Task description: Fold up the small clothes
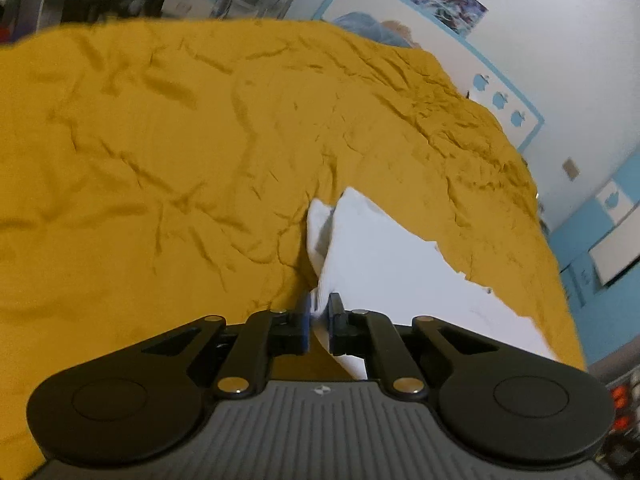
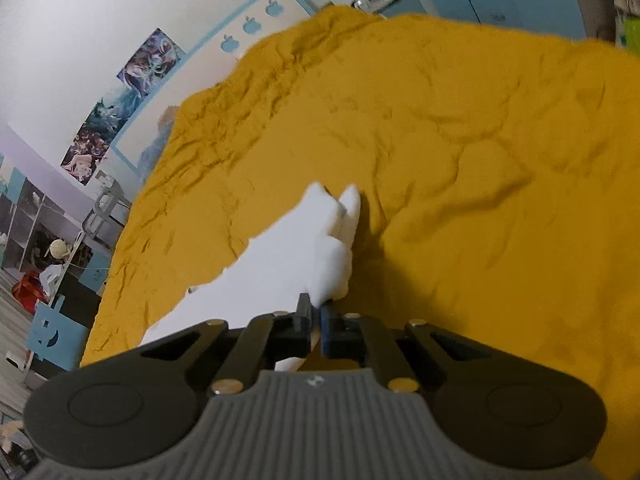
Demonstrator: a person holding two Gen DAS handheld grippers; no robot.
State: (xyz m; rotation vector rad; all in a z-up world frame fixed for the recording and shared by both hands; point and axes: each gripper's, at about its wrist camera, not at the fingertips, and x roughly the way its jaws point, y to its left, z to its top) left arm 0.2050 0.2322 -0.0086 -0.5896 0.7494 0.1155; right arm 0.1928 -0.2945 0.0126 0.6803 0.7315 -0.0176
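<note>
A wrinkled mustard-yellow cover [image 1: 160, 160] spreads over the whole work surface, matte and creased with many short ridges. On it lies a white garment [image 1: 392, 256], soft and smooth, its cloth drawn up into a pointed fold at about 12 o'clock from the left gripper [image 1: 319, 312]. That gripper's black jaws, one faced with a blue pad, stand nearly together and pinch a thin edge of the white cloth between them.

In the right wrist view the same white garment [image 2: 304, 252] runs from the jaws toward 10 o'clock, with two small peaked tips rising at 12 o'clock. The right gripper [image 2: 316, 312] is fully closed on a bunched edge of the cloth, black finger against blue pad. The ribbed grey housing and round black pivots fill the bottom of both views. At 11 o'clock, beyond the cover's edge, pale walls carry blue-framed panels [image 2: 224, 60] with apple shapes and colourful posters [image 2: 152, 64].
</note>
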